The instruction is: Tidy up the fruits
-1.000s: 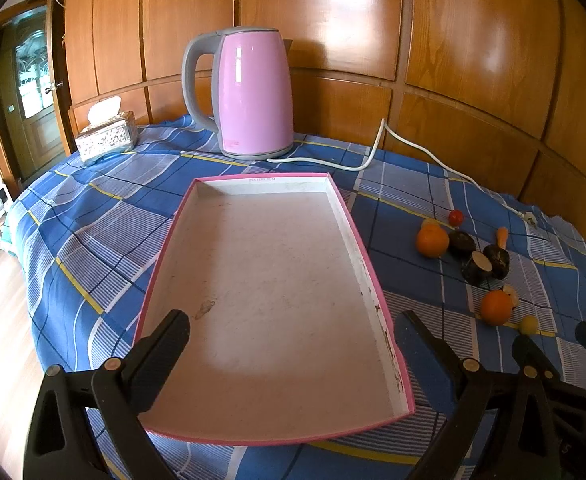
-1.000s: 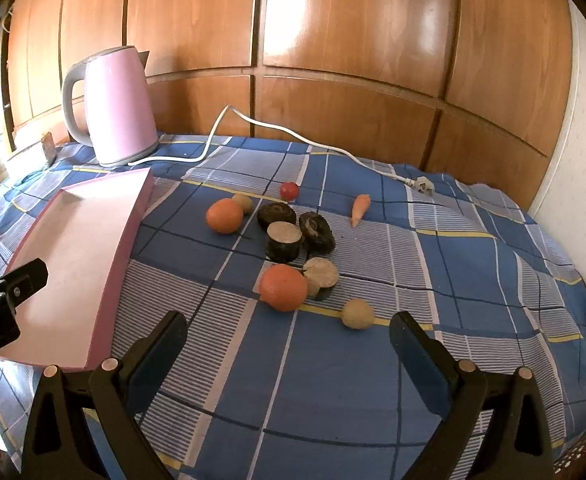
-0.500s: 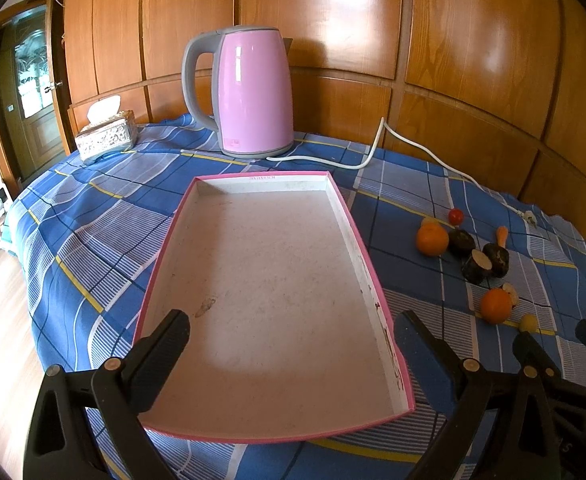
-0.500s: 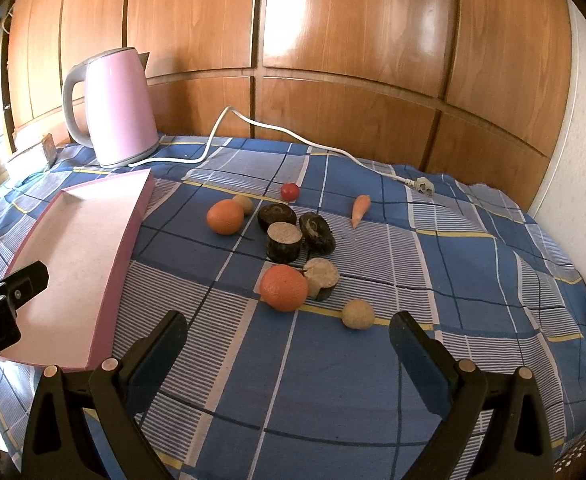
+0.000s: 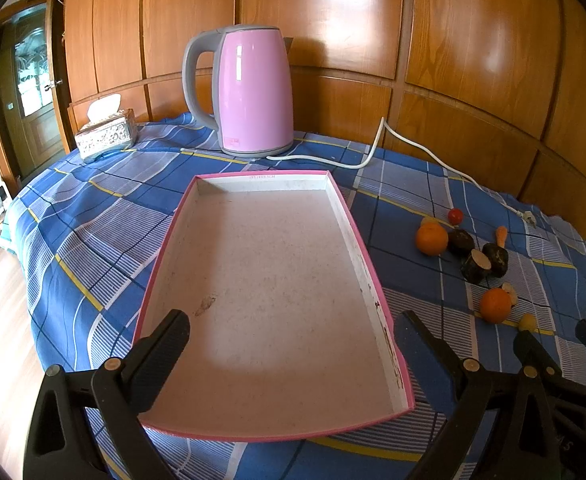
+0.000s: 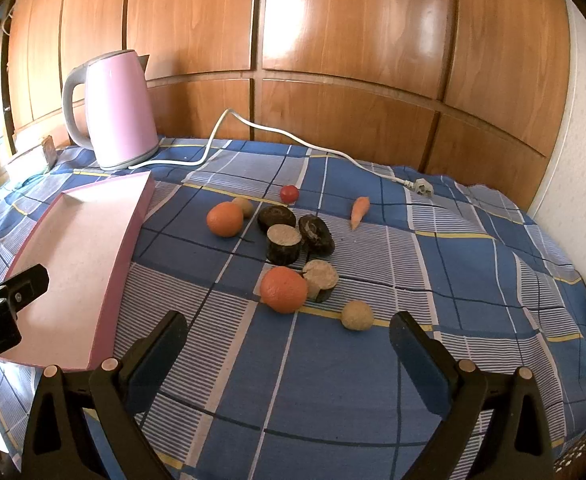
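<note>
The jaws of the left gripper [image 5: 289,344] are held wide apart and empty over the shallow pink-rimmed cardboard tray [image 5: 357,236], and those of the right gripper [image 6: 287,344], equally wide and empty, near the round orange fruits [image 6: 284,289] scattered on the blue checked desk cloth [image 6: 473,280].

light: bright daylight is coming from the left | glare: shining on the wood wall [image 5: 345,12] | shadows: soft | edges: bending, corners going dark | focus: sharp
</note>
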